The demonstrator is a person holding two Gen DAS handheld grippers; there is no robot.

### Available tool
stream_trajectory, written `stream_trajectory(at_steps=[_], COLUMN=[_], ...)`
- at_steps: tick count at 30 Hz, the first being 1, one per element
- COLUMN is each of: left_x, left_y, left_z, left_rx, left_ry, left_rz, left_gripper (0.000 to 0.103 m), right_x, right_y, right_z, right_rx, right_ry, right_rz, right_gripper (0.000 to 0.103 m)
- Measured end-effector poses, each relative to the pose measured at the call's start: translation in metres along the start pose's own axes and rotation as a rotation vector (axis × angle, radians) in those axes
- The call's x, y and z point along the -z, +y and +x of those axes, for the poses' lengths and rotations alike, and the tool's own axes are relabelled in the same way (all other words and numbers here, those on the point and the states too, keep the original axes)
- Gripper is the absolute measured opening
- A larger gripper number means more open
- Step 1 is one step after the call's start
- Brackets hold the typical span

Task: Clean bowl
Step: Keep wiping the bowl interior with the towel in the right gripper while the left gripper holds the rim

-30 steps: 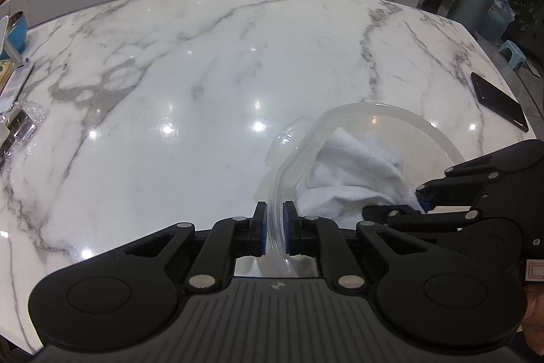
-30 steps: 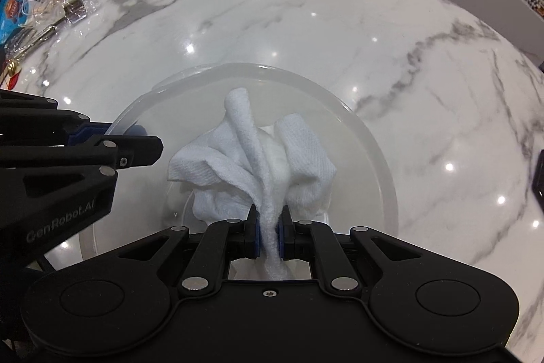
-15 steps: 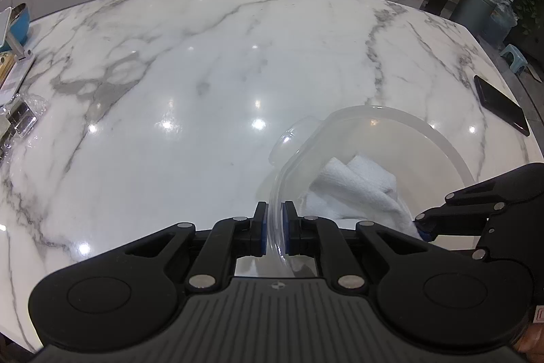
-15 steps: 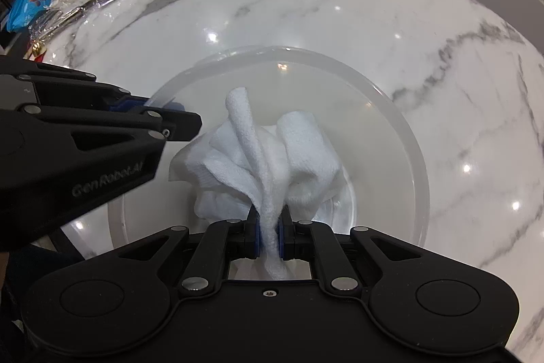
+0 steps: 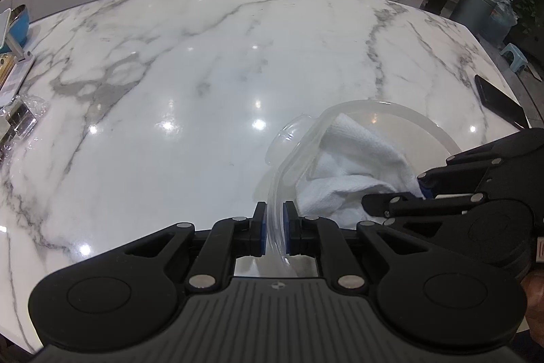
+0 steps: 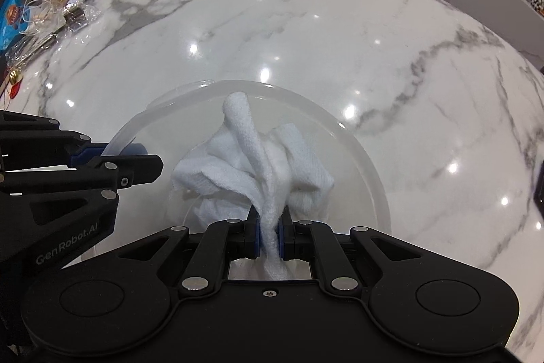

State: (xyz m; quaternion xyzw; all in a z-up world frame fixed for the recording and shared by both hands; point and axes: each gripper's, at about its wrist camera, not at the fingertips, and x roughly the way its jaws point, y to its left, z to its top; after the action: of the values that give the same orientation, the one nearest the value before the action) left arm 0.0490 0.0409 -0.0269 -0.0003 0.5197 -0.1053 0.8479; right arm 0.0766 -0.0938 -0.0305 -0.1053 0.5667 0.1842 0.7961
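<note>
The left claw is clamping narrow on the near rim of the clear bowl, w/ the rim running up betw. its two blue pads. The bowl is sitting on the marble tabletop, ahead and to the right of that claw. The right claw is pinching a bunched white cloth, fingers closed tight on a twisted fold, and the rest of the cloth is spreading out ahead of it inside the bowl, filling the middle and near part.

Step in hand, prob.: wiping the inside while the other side is steadying.

How to do it well, imo:
- Left claw should be gripping firm but not crushing; the rim looks thin plastic and could flex or slip out.
- Right claw should be pressing the cloth wad down onto the bowl floor, then sweeping round the wall, incl. the far side ahead of it, which the cloth isn't reaching now.
- Keeping the two claws apart; the left one is sitting just beside the cloth, to the right claw's left, so a wide sweep that way could be bumping it.
- Bowl looks light, so pushing too hard sideways could be tipping it.
</note>
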Motion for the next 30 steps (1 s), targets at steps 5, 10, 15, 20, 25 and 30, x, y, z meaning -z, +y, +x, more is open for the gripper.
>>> stream_trajectory(at_steps=[5, 10, 15, 20, 25, 30], left_x=[0.0, 0.001, 0.0, 0.0, 0.0, 0.0], left_y=[-0.002, -0.003, -0.003, -0.002, -0.001, 0.0], left_z=[0.0, -0.001, 0.0, -0.001, -0.001, -0.001], left_rx=[-0.005, -0.009, -0.011, -0.008, -0.002, -0.002], left_ry=[-0.002, -0.003, -0.001, -0.001, 0.001, 0.001], left_rz=[0.003, 0.004, 0.007, 0.007, 0.007, 0.007], left_gripper=[0.008, 0.008, 0.008, 0.008, 0.008, 0.009], right_x=[0.004, 0.011, 0.014, 0.009, 0.003, -0.004], right_y=[0.007, 0.012, 0.008, 0.002, 0.0, 0.002], right_z=[-0.003, -0.007, -0.005, -0.004, 0.001, 0.008], right_rx=[-0.019, -0.027, -0.012, -0.003, 0.009, 0.025], right_ry=[0.004, 0.011, 0.02, 0.011, 0.002, -0.009], right_rz=[-0.019, -0.03, -0.025, -0.004, 0.003, -0.003], right_gripper=[0.007, 0.007, 0.007, 0.007, 0.007, 0.007])
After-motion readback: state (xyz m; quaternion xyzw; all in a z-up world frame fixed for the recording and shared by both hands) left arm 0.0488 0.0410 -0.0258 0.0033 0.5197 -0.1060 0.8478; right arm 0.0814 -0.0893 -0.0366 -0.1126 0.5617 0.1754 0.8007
